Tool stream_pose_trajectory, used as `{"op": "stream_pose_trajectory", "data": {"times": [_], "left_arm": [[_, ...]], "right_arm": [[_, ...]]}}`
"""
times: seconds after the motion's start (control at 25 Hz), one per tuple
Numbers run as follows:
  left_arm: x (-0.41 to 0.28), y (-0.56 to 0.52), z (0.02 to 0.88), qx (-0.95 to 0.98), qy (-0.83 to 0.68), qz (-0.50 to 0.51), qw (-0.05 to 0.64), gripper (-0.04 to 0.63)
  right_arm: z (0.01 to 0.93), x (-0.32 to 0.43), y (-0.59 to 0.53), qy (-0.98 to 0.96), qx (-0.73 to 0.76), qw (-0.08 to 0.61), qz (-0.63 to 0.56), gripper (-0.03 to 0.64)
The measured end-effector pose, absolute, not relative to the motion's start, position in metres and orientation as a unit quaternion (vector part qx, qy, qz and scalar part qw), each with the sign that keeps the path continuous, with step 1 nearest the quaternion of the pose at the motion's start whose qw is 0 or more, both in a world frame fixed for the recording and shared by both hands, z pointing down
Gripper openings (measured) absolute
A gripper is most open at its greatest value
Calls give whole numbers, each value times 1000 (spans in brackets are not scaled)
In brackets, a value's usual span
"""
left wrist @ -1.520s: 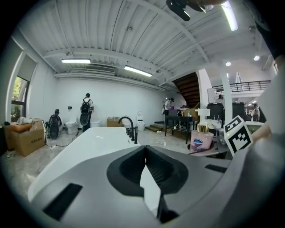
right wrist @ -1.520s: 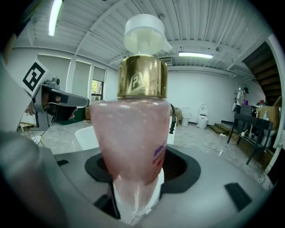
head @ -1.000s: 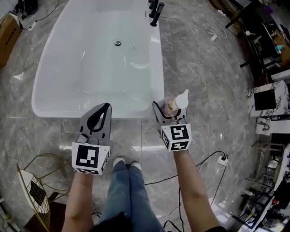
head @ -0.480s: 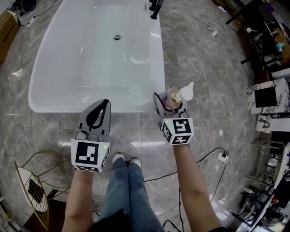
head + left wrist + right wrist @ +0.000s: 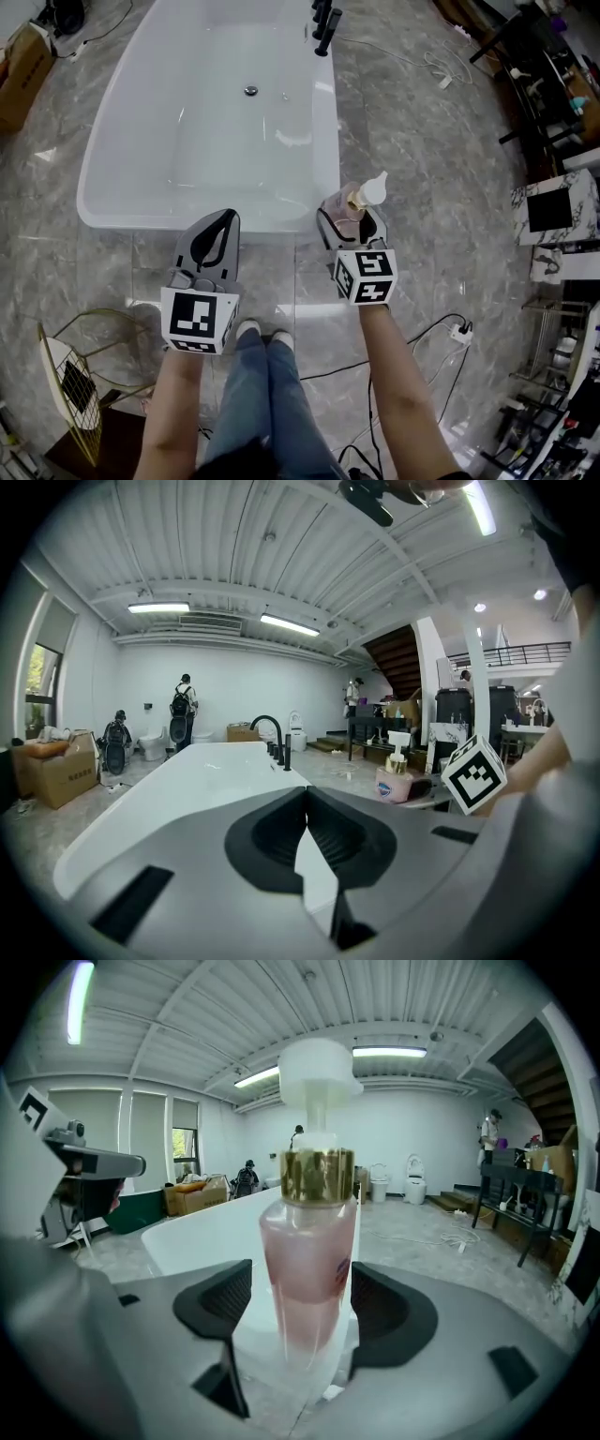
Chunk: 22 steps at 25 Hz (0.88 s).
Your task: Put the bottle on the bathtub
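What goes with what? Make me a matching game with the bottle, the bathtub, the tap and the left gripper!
Things:
1. pump bottle
2. bathtub
3. faucet
4. left gripper

Matches:
A. black
B. fingers shut, nothing between them
C. pink, held by the right gripper
D. white

Pairs: 1-C, 2-D, 3-A, 4-B

Head view: bottle (image 5: 357,198) lower body is hidden behind the right gripper (image 5: 350,217); only pump, collar and shoulder show. Bathtub (image 5: 324,131) far end and faucet (image 5: 324,21) top are cut off at the upper edge. Right gripper view: bottle label (image 5: 345,1269) is blurred and unreadable.
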<state>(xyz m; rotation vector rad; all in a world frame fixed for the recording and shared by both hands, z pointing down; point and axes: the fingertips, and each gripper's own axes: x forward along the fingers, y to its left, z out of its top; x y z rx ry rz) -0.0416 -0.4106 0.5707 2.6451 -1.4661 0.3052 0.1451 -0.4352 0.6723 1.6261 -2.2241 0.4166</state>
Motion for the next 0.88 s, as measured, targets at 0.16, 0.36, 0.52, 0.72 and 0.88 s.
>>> {"op": "stream_pose_trajectory", "data": {"times": [0.16, 0.36, 0.52, 0.72, 0.88], "left_arm": [[-35, -401, 536, 870, -482, 91, 43, 12], [-29, -390, 502, 869, -485, 88, 39, 12], [-27, -380, 471, 868, -488, 84, 37, 12], [-29, -369, 435, 866, -492, 81, 44, 12], [-32, -364, 405, 865, -495, 73, 38, 12]], "right_arm": [[644, 148, -417, -787, 572, 174, 154, 322], [607, 151, -400, -786, 571, 165, 171, 322], [568, 149, -383, -786, 573, 151, 177, 321], [521, 142, -361, -792, 566, 158, 166, 281], [479, 140, -350, -795, 569, 142, 155, 221]]}}
